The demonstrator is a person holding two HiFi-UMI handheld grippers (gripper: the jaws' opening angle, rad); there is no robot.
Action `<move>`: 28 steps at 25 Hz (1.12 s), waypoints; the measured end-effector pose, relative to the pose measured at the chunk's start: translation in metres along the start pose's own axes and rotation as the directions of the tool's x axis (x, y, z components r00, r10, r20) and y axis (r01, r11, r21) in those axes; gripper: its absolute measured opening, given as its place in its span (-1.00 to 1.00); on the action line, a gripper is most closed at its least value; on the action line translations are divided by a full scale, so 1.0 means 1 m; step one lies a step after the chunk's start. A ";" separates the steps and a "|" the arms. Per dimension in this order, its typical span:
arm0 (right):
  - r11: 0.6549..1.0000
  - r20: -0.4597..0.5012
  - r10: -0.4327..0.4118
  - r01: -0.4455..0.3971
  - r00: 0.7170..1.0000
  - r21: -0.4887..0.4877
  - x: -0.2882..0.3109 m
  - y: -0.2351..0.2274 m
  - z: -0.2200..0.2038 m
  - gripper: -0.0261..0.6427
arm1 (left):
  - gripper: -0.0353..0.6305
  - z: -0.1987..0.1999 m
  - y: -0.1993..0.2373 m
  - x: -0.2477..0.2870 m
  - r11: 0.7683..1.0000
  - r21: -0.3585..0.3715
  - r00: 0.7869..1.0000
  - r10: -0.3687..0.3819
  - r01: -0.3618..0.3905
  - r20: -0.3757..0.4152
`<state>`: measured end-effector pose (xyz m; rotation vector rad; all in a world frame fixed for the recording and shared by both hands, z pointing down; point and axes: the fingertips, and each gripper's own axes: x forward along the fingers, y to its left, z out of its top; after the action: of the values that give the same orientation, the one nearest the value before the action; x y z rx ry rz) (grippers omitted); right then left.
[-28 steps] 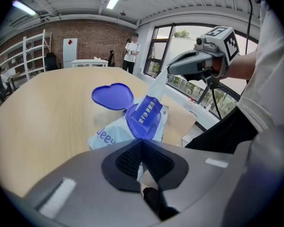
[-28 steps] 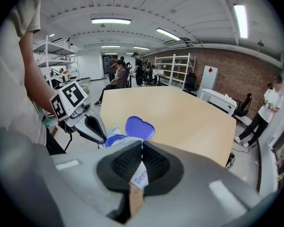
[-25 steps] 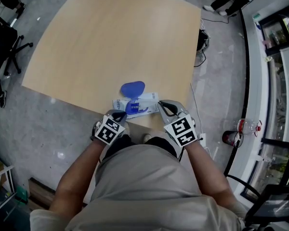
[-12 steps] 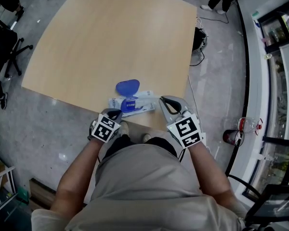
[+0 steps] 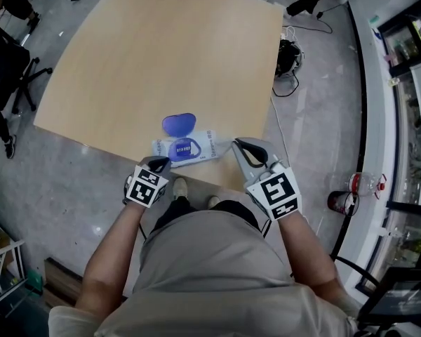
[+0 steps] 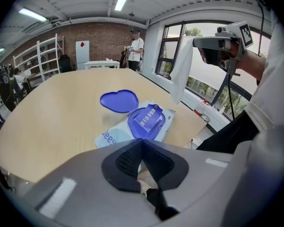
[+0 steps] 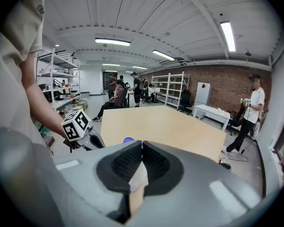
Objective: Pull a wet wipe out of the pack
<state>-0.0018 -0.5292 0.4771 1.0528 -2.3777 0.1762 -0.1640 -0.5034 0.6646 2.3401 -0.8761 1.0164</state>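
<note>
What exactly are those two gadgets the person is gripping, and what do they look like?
Both the left gripper and right gripper are grey moulded shells ending in two fingers with a dark ribbed lining. Each carries a white cube printed with black square markers. The person wears a pale short-sleeved shirt.

The wipe pack (image 5: 203, 144) is a soft pale-blue pouch lying flat, just ahead of the left gripper (image 5: 164, 161) and just left of the right gripper (image 5: 237, 144). Its blue lid (image 5: 177, 123) is flipped open on the far side. The white wet wipe (image 6: 180, 72) hangs limp from the right gripper's closed jaws, clear of the pack.
</note>
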 end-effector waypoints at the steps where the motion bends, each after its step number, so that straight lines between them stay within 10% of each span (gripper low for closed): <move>1: 1.000 0.008 0.007 -0.007 1.000 0.003 -0.005 -0.001 -0.002 -0.91 | -0.88 0.003 -0.003 -0.003 1.000 -0.003 1.000 0.008 -0.008 0.008; 16: 0.982 0.116 0.185 -0.187 0.976 0.004 -0.095 0.002 -0.030 -0.91 | -0.88 0.072 -0.124 -0.118 0.986 -0.156 0.944 0.104 -0.057 0.314; 28: 0.972 0.186 0.231 -0.234 0.955 -0.003 -0.143 0.060 -0.025 -0.91 | -0.88 0.102 -0.220 -0.201 1.000 0.004 0.908 0.025 -0.030 0.419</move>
<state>0.0453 -0.3869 0.4301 0.8259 -2.6724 0.1929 -0.0674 -0.3351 0.4160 2.6090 -1.0603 0.5276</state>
